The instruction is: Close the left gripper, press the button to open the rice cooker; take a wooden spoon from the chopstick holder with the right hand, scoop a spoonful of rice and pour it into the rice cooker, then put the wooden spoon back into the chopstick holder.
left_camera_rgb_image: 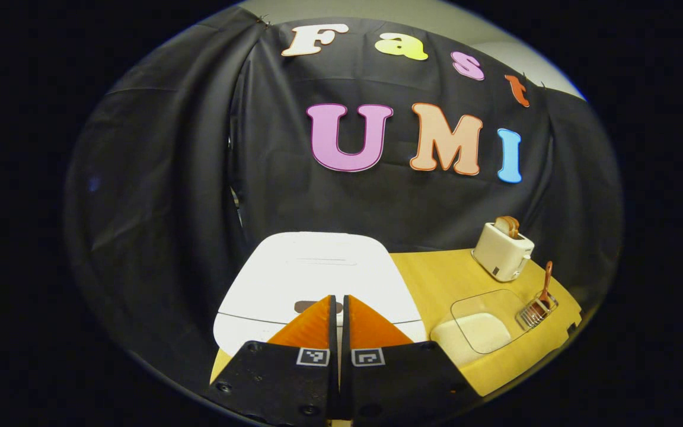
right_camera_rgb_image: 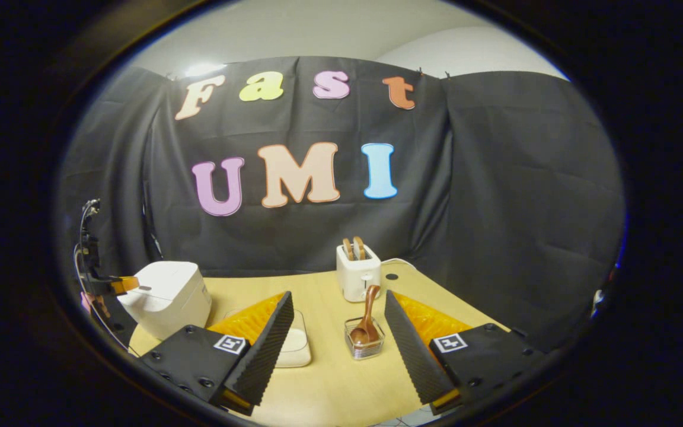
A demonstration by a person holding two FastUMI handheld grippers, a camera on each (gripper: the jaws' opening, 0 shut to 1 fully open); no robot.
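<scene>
The white rice cooker (left_camera_rgb_image: 318,279) stands lid down at the table's left; its dark oval button (left_camera_rgb_image: 309,306) shows just beyond my left gripper (left_camera_rgb_image: 339,299), which is shut with nothing between its fingers. In the right gripper view the rice cooker (right_camera_rgb_image: 166,296) sits at left with the left gripper (right_camera_rgb_image: 122,286) at its front edge. A wooden spoon (right_camera_rgb_image: 368,320) stands in the clear chopstick holder (right_camera_rgb_image: 365,341), between the fingers of my open right gripper (right_camera_rgb_image: 338,305) but farther off. A clear container of rice (right_camera_rgb_image: 294,344) lies beside it. The wooden spoon (left_camera_rgb_image: 547,284) also shows in the chopstick holder (left_camera_rgb_image: 536,311) at right, near the rice container (left_camera_rgb_image: 484,326).
A white toaster (right_camera_rgb_image: 358,273) with bread slices stands at the back of the wooden table (right_camera_rgb_image: 329,379). In the left gripper view the toaster (left_camera_rgb_image: 501,249) is at far right. Black cloth walls the booth behind and to the sides.
</scene>
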